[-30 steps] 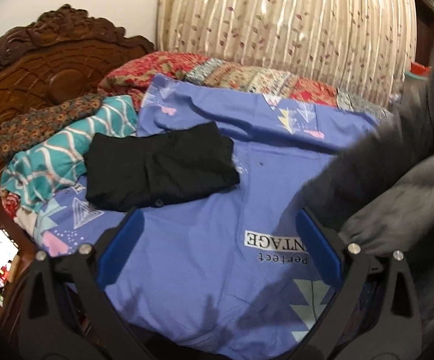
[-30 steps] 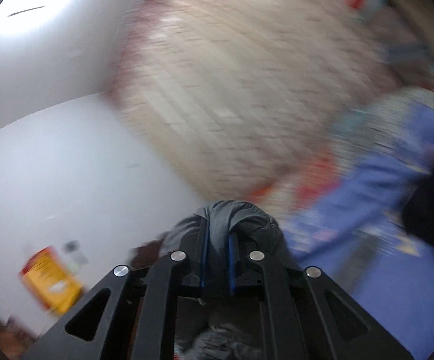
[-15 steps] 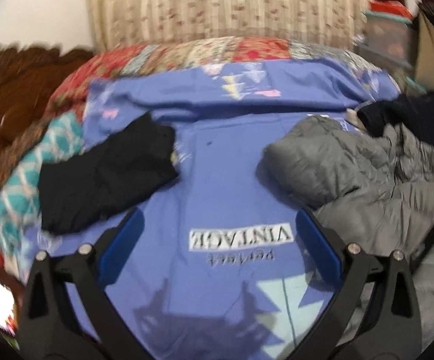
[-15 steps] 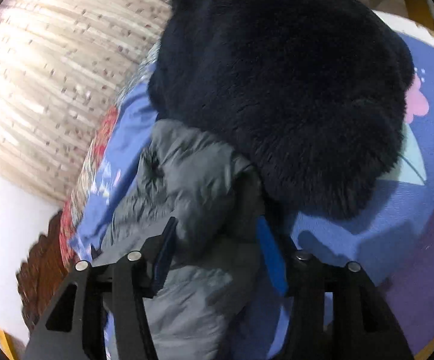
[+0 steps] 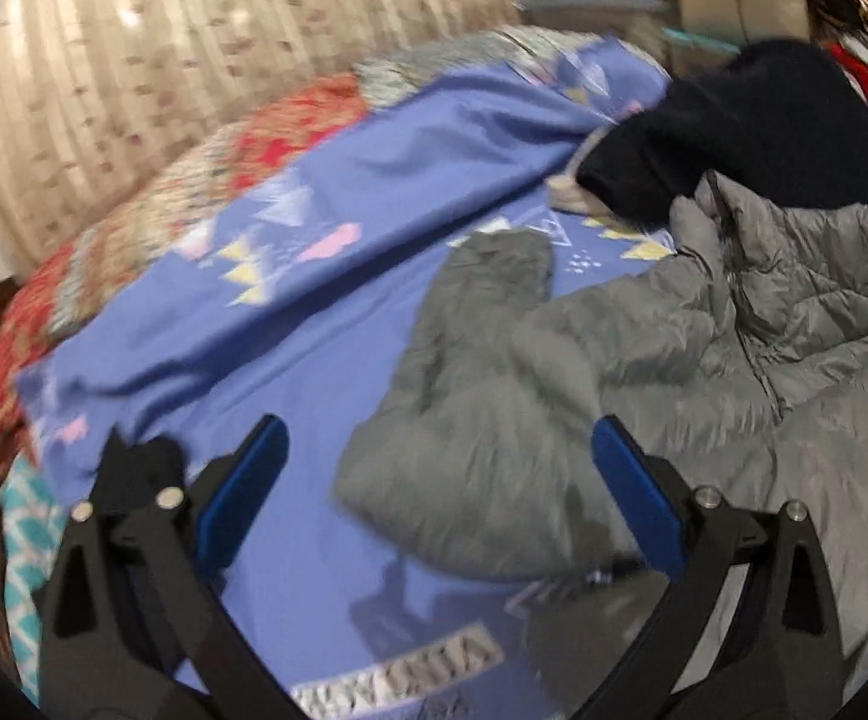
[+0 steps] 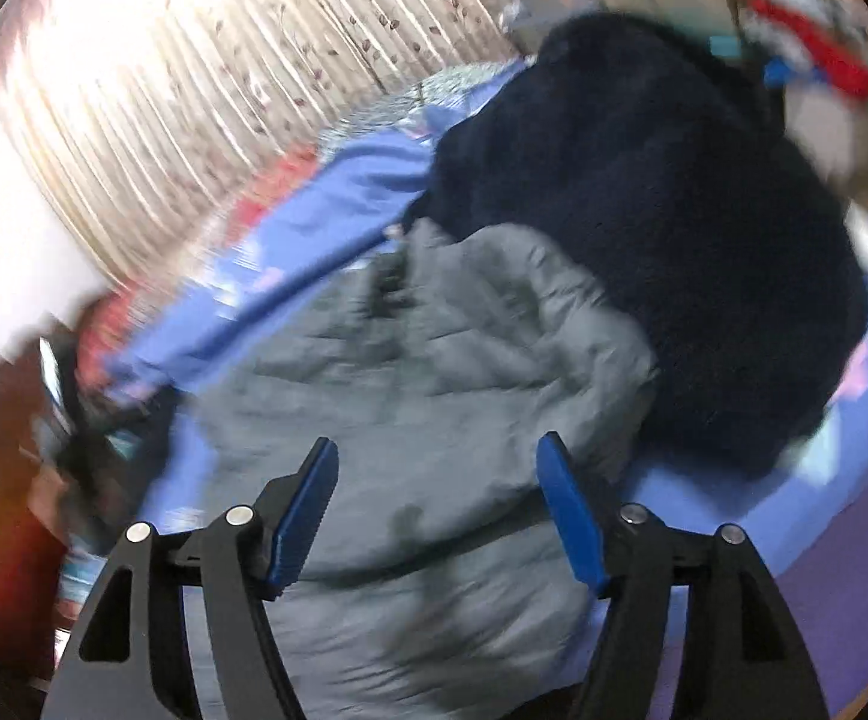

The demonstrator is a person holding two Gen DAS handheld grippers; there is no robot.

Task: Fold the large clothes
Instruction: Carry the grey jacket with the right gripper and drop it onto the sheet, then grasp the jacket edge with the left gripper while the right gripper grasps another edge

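A grey quilted puffer jacket point(image 5: 733, 348) lies crumpled on the blue bedsheet point(image 5: 314, 324), one sleeve point(image 5: 481, 372) stretched out to the left. My left gripper point(image 5: 434, 450) is open and empty, hovering over that sleeve. In the right wrist view the same jacket point(image 6: 434, 372) fills the middle, and my right gripper point(image 6: 439, 468) is open and empty just above it. A dark navy fleece garment point(image 6: 673, 228) lies behind the jacket and also shows in the left wrist view point(image 5: 763, 120).
A patterned red quilt point(image 5: 134, 228) lines the far edge of the bed under a cream curtain point(image 5: 194, 60). A teal patterned cloth point(image 5: 26, 528) lies at the left edge. The wooden headboard point(image 6: 8, 420) is at the left.
My right gripper let go of the grey jacket and opened; the jacket now lies on the bed. My left gripper swung right, from the black folded garment toward the jacket's sleeve.
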